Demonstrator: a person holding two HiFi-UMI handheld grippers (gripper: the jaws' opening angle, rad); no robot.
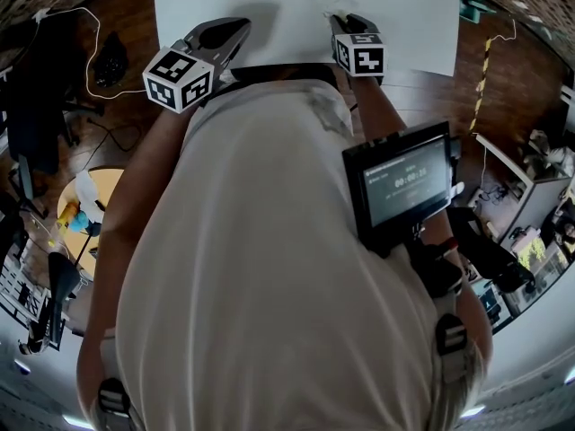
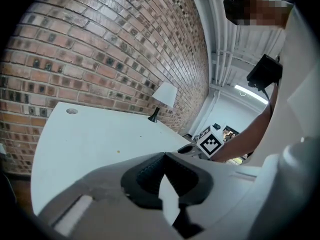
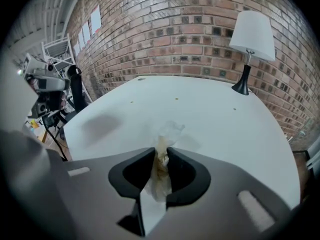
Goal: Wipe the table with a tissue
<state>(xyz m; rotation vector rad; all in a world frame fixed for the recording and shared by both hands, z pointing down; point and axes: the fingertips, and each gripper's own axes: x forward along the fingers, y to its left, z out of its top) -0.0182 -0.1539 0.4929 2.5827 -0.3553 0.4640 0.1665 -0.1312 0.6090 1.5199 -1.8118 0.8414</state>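
Tissue [image 3: 161, 171], crumpled and stained yellow-brown, is pinched between the narrowly parted jaws of the right gripper [image 3: 161, 153]. Its pale free end pokes out past the fingertips over the table [image 3: 225, 129]. Whether that end touches the surface cannot be told.

The table is a plain white top with rounded corners. A few tiny dark specks [image 3: 176, 99] dot it, and a small round hole [image 3: 141, 78] sits near its far edge. A lamp [image 3: 252, 39] with a white shade and a slim black stem stands at the far right corner, close to a brick wall [image 3: 175, 34] of red-brown and grey bricks that runs behind the table.

The left gripper [image 2: 164, 156] hangs over the near left part of the table, its jaws closed together with nothing between them.

From the head view, both grippers reach over the table's near edge, each with a black-and-white marker cube. The person wears a pale shirt [image 1: 269, 268] and has a small dark screen [image 1: 409, 187] strapped at the right forearm. The floor [image 1: 135, 25] beside the table is dark brown wood, with a thin white cable [image 1: 88, 61] looping across it on the left.
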